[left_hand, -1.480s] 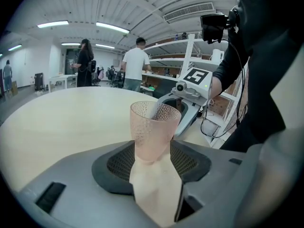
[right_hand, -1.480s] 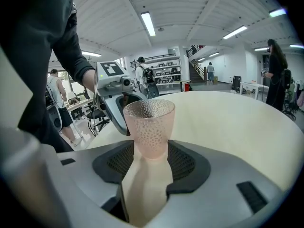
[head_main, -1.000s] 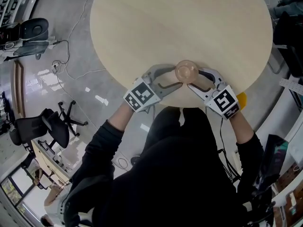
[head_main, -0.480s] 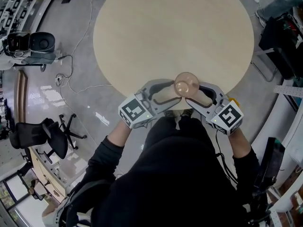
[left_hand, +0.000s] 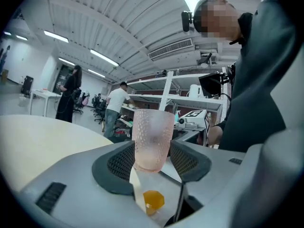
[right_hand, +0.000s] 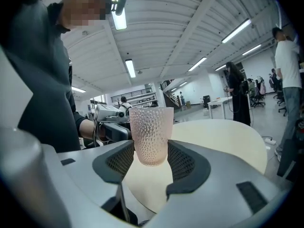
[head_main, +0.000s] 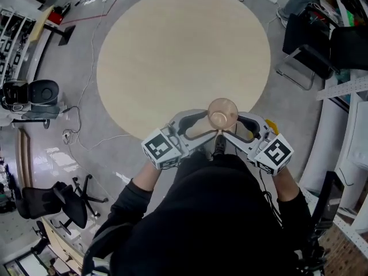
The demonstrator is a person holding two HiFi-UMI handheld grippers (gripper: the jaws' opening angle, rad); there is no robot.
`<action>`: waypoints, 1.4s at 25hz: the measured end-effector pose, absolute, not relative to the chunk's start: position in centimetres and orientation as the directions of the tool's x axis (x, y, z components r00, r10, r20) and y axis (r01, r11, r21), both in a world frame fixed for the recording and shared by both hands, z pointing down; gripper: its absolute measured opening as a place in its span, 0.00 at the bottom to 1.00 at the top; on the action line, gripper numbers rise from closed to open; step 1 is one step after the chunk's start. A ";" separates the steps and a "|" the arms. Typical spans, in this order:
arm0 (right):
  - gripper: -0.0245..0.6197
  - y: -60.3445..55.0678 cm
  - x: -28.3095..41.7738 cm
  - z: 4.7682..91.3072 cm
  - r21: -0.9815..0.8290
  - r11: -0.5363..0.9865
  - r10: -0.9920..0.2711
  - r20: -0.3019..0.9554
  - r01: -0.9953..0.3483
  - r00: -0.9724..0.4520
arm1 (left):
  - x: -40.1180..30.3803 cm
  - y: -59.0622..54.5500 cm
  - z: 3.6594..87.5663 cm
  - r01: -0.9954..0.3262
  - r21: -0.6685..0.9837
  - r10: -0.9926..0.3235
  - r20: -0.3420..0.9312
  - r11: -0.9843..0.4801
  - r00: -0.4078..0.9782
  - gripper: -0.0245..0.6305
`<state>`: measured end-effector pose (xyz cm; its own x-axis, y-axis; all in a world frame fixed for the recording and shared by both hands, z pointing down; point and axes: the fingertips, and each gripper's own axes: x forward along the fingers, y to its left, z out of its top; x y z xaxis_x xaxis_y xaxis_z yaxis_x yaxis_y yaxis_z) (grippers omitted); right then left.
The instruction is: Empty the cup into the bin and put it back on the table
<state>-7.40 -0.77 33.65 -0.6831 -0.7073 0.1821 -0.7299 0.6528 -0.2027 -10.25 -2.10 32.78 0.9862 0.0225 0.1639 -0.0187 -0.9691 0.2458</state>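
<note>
- Two tongs are shown in the head view. The left tongs (head_main: pixel 208 122) and the right tongs (head_main: pixel 232 125) meet from opposite sides on the pink cup (head_main: pixel 222 112). The cup is held upright at the near rim of the round tabletop (head_main: pixel 184 50), just in front of the person's body. No bin can be identified with certainty.
- Left gripper view: the left tongs (left_hand: pixel 153 163) are clamped on the lower part of the dimpled cup (left_hand: pixel 152 139), one pad against each side. The cup stands upright and appears lifted off the tabletop (left_hand: pixel 42 137), which is seen to the left. Whether anything lies inside cannot be told through the frosted wall.
- Right gripper view: the right tongs (right_hand: pixel 151 158) are likewise closed on the lower part of the cup (right_hand: pixel 152 134), pads touching both sides. The tabletop (right_hand: pixel 218 137) is seen behind and below.
- Step judged in hand: the cup is being carried from the tabletop toward the bin. Both grips should be kept even and the cup level until it is over the bin. It should be tilted by turning both tongs together, since a cup held this low could pivot or slip.
</note>
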 end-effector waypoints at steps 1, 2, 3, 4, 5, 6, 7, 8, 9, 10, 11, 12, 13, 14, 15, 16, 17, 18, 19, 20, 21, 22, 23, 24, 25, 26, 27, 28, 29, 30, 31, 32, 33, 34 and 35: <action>0.39 -0.2 -6.7 33.6 -0.211 0.633 -0.725 0.175 -0.745 -0.666 | -9.5 -1.7 32.7 0.010 0.248 0.050 0.157 -0.969 0.986 0.41; 0.39 0.3 -5.8 33.3 -0.218 0.613 -0.743 0.168 -0.760 -0.648 | -8.6 -1.3 32.5 0.036 0.252 0.077 0.152 -0.967 0.985 0.41; 0.39 0.7 -4.8 32.9 -0.226 0.591 -0.761 0.162 -0.774 -0.628 | -7.6 -1.0 32.1 0.061 0.260 0.102 0.150 -0.964 0.983 0.41; 0.39 1.1 -3.8 32.4 -0.236 0.567 -0.779 0.157 -0.789 -0.607 | -6.6 -0.7 31.6 0.085 0.268 0.128 0.146 -0.960 0.981 0.41; 0.39 1.5 -2.9 32.1 -0.246 0.541 -0.798 0.152 -0.804 -0.584 | -5.6 -0.4 31.3 0.111 0.273 0.154 0.142 -0.956 0.978 0.41; 0.39 1.8 -2.1 31.9 -0.259 0.513 -0.816 0.149 -0.818 -0.558 | -4.9 -0.2 31.2 0.137 0.277 0.180 0.137 -0.951 0.974 0.41; 0.39 2.1 -1.6 31.9 -0.272 0.482 -0.834 0.147 -0.833 -0.531 | -4.3 0.0 31.2 0.164 0.284 0.208 0.134 -0.945 0.969 0.41; 0.39 2.4 -1.2 31.9 -0.285 0.449 -0.852 0.149 -0.847 -0.502 | -3.8 0.2 31.3 0.193 0.294 0.240 0.133 -0.936 0.962 0.41; 0.39 2.8 -0.8 32.0 -0.296 0.414 -0.869 0.154 -0.861 -0.471 | -3.4 0.6 31.4 0.221 0.312 0.273 0.132 -0.924 0.953 0.41; 0.39 3.4 -0.5 32.0 -0.306 0.376 -0.885 0.163 -0.875 -0.437 | -2.9 1.0 31.5 0.251 0.335 0.308 0.129 -0.908 0.943 0.41; 0.39 4.1 -0.1 32.1 -0.314 0.336 -0.900 0.172 -0.888 -0.401 | -2.5 1.6 31.6 0.282 0.359 0.344 0.123 -0.890 0.931 0.41; 0.39 4.8 0.3 32.3 -0.321 0.295 -0.913 0.181 -0.900 -0.364 | -2.0 2.2 31.9 0.313 0.380 0.381 0.116 -0.871 0.917 0.41; 0.39 5.5 0.7 32.6 -0.331 0.256 -0.925 0.188 -0.908 -0.329 | -1.5 2.8 32.2 0.342 0.398 0.414 0.109 -0.851 0.904 0.41; 0.39 6.2 1.2 32.9 -0.344 0.218 -0.935 0.194 -0.913 -0.296 | -0.9 3.4 32.6 0.366 0.415 0.443 0.103 -0.833 0.891 0.41; 0.39 6.9 1.7 33.4 -0.359 0.182 -0.944 0.198 -0.915 -0.265 | -0.3 4.0 33.0 0.387 0.430 0.468 0.099 -0.816 0.878 0.41; 0.39 7.7 2.2 33.9 -0.376 0.146 -0.951 0.203 -0.915 -0.235 | 0.3 4.7 33.5 0.405 0.443 0.492 0.099 -0.800 0.865 0.41; 0.39 8.4 2.7 34.5 -0.393 0.112 -0.956 0.209 -0.913 -0.207 | 0.9 5.3 34.0 0.421 0.453 0.514 0.100 -0.786 0.852 0.41; 0.39 9.1 3.2 34.9 -0.407 0.081 -0.960 0.215 -0.910 -0.182 | 1.5 6.0 34.5 0.435 0.463 0.534 0.103 -0.772 0.839 0.41; 0.39 9.8 3.6 35.4 -0.419 0.053 -0.962 0.221 -0.906 -0.158 | 2.0 6.6 34.9 0.447 0.474 0.553 0.105 -0.759 0.827 0.41; 0.39 10.5 4.1 35.8 -0.429 0.027 -0.965 0.225 -0.903 -0.136 | 2.5 7.2 35.3 0.457 0.486 0.570 0.108 -0.745 0.815 0.41; 0.39 11.2 4.6 36.3 -0.438 0.005 -0.967 0.228 -0.899 -0.116 | 3.0 7.9 35.8 0.465 0.499 0.586 0.111 -0.732 0.803 0.41; 0.39 11.9 5.1 36.8 -0.446 -0.016 -0.968 0.230 -0.895 -0.097 | 3.7 8.6 36.3 0.470 0.512 0.601 0.117 -0.719 0.791 0.41; 0.39 12.7 5.7 37.3 -0.455 -0.035 -0.969 0.232 -0.890 -0.080 | 4.3 9.3 36.9 0.473 0.526 0.614 0.125 -0.707 0.779 0.41; 0.39 13.5 6.3 37.9 -0.467 -0.052 -0.970 0.233 -0.883 -0.066 | 5.0 10.1 37.5 0.472 0.540 0.625 0.134 -0.696 0.769 0.41; 0.39 14.3 6.8 38.5 -0.480 -0.065 -0.971 0.233 -0.875 -0.056 | 5.6 10.9 38.1 0.469 0.555 0.634 0.143 -0.687 0.760 0.41; 0.39 15.1 7.3 39.2 -0.495 -0.074 -0.971 0.232 -0.866 -0.049 | 6.1 11.7 38.8 0.463 0.569 0.640 0.152 -0.680 0.753 0.41; 0.39 15.8 7.8 39.9 -0.514 -0.081 -0.972 0.231 -0.854 -0.047 | 6.6 12.4 39.5 0.455 0.583 0.645 0.162 -0.673 0.747 0.41; 0.39 16.5 8.3 40.7 -0.535 -0.085 -0.972 0.230 -0.840 -0.048 | 7.1 13.1 40.3 0.445 0.596 0.648 0.174 -0.669 0.741 0.41; 0.39 17.1 8.9 41.5 -0.559 -0.089 -0.972 0.231 -0.825 -0.051 | 7.6 13.7 41.1 0.433 0.606 0.650 0.190 -0.667 0.735 0.41; 0.39 17.7 9.6 42.4 -0.581 -0.093 -0.970 0.235 -0.809 -0.057 | 8.3 14.3 41.9 0.420 0.615 0.651 0.208 -0.667 0.730 0.41; 0.39 18.4 10.3 43.2 -0.601 -0.098 -0.967 0.245 -0.793 -0.066 | 9.1 14.9 42.8 0.406 0.623 0.650 0.225 -0.669 0.726 0.41; 0.39 19.0 11.2 44.0 -0.619 -0.102 -0.964 0.255 -0.779 -0.077 | 9.9 15.6 43.6 0.388 0.632 0.646 0.240 -0.671 0.725 0.41; 0.39 19.7 12.0 44.8 -0.635 -0.102 -0.961 0.262 -0.765 -0.089 | 10.7 16.3 44.4 0.369 0.642 0.640 0.252 -0.672 0.726 0.41; 0.39 20.3 12.8 45.5 -0.650 -0.100 -0.958 0.266 -0.753 -0.103 | 11.5 17.0 45.1 0.350 0.652 0.634 0.263 -0.672 0.728 0.41; 0.39 21.0 13.5 46.2 -0.662 -0.096 -0.956 0.268 -0.743 -0.116 | 12.1 17.7 45.9 0.335 0.658 0.629 0.274 -0.674 0.728 0.41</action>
<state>13.46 20.99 46.23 -0.1156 -0.9564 0.2683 -0.7434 -0.0959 -0.6619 12.11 17.68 45.86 0.7279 0.6286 0.2739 0.3346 -0.6743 0.6583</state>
